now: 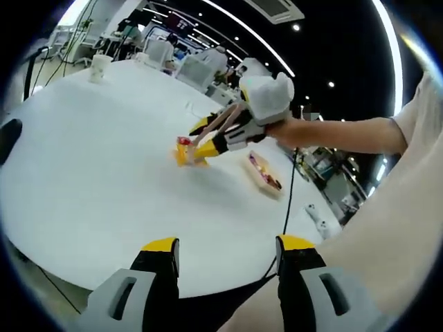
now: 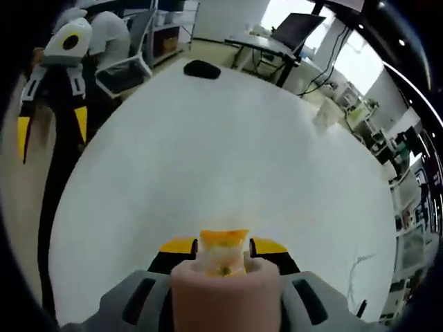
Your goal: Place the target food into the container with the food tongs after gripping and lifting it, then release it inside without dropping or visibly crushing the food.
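Your right tool (image 1: 208, 142) reaches out over the white table (image 1: 90, 173), clenched on a pair of pinkish food tongs (image 1: 211, 128) so that its squeeze works the tong arms; the tong tips come down at the yellow food piece (image 1: 185, 153) with a red bit on top, which sits low at the table, and I cannot tell whether it is lifted clear or still resting. In the right gripper view the tongs' handle (image 2: 225, 290) fills the gap between the yellow-tipped jaws, and the orange-yellow food (image 2: 223, 252) shows just past it, pinched at the tips as far as I can judge. The container (image 1: 264, 173), a shallow tray with dark contents, lies just beside the food, toward your arm, so the carry is short. Your left tool (image 1: 228, 250) hangs back at the table's near edge, jaws apart and empty, out of the way.
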A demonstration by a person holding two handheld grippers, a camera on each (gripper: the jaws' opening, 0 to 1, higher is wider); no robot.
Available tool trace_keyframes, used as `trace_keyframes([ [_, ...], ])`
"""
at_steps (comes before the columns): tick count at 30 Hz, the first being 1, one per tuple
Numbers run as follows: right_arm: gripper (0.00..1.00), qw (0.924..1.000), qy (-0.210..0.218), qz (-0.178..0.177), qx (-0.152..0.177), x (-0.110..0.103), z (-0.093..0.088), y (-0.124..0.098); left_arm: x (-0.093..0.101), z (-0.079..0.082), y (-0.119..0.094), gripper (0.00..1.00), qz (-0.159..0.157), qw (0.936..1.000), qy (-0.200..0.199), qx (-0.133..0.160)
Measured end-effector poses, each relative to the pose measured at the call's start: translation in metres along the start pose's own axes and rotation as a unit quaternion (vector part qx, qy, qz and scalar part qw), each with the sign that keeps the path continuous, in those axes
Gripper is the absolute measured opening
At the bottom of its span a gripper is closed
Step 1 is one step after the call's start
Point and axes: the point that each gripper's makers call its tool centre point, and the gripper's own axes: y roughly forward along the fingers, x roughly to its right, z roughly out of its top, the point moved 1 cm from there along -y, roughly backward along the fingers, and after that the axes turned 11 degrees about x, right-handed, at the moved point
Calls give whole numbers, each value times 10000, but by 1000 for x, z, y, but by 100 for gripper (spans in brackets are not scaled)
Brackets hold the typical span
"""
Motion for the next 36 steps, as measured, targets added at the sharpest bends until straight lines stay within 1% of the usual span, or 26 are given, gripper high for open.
trace_keyframes([
  [6,29,9999,124,-57,-17,2,-4,2,-3,1,0,56,37,10000,-18,21],
  [11,29,9998,184,-76,-101,2,-10,3,-3,0,1,56,35,10000,-25,14],
  [15,28,9994,294,-92,-136,0,-15,3,-3,0,2,56,24,10000,-25,3],
  [20,27,9983,512,-194,-189,-1,-23,0,-2,0,4,56,6,10000,-16,-11],
  [23,25,9974,683,-191,-84,-2,-21,-1,-2,0,5,56,-4,10000,-16,-15],
  [25,24,9976,645,-218,-77,0,-22,-1,-2,0,5,56,-6,10000,-12,-28],
  [29,22,9960,846,-290,-40,1,-23,-2,-2,0,5,56,-6,10000,-6,-33],
  [30,23,9953,917,-306,-21,2,-23,-2,-2,0,5,56,-4,10000,-9,-32],
  [31,22,9924,1181,-336,66,3,-23,-1,-2,0,4,56,0,10000,-13,-31],
  [32,22,9924,1181,-337,75,4,-23,-2,-2,0,4,56,4,10000,-15,-29],
  [33,22,9904,1308,-432,132,7,-23,-4,-2,-1,4,56,5,10000,-14,-25],
  [36,22,9819,1785,-542,321,12,-22,-8,-3,-1,3,56,11,10000,-20,-20],
])
